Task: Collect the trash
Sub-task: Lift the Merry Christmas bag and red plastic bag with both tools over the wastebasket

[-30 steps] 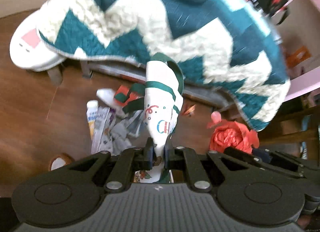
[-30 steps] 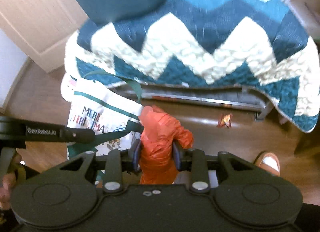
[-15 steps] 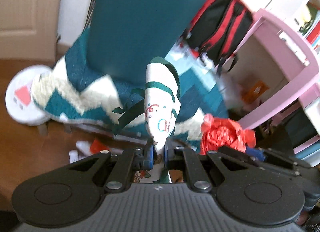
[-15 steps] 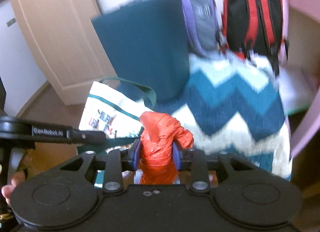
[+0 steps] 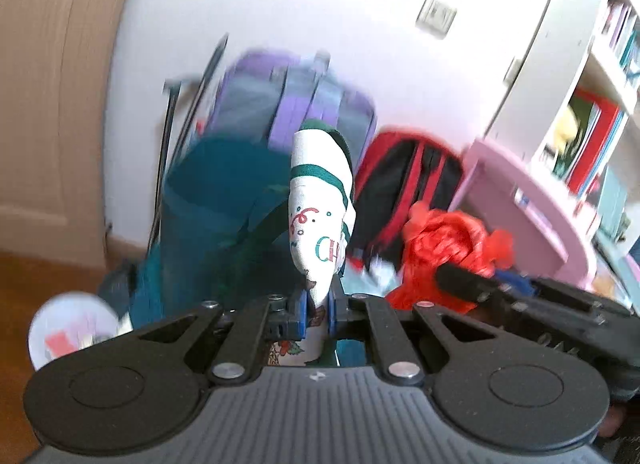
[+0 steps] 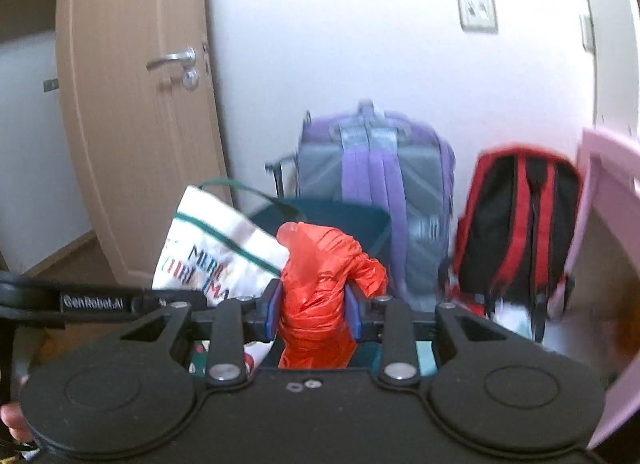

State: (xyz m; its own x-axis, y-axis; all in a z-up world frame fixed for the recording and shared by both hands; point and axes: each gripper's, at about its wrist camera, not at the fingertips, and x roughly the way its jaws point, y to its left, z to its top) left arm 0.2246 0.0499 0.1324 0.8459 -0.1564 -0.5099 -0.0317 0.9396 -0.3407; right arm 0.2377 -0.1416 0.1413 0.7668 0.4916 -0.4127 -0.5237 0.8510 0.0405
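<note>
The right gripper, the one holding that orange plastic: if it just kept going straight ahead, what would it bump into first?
Probably the dark teal cushion right behind the orange plastic bag that the right gripper clamps, with the purple backpack behind; depth is hard to judge.

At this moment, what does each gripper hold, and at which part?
The left gripper pinches the white Christmas bag at its fabric edge. The right gripper clamps the orange plastic bag around its bunched middle.
</note>
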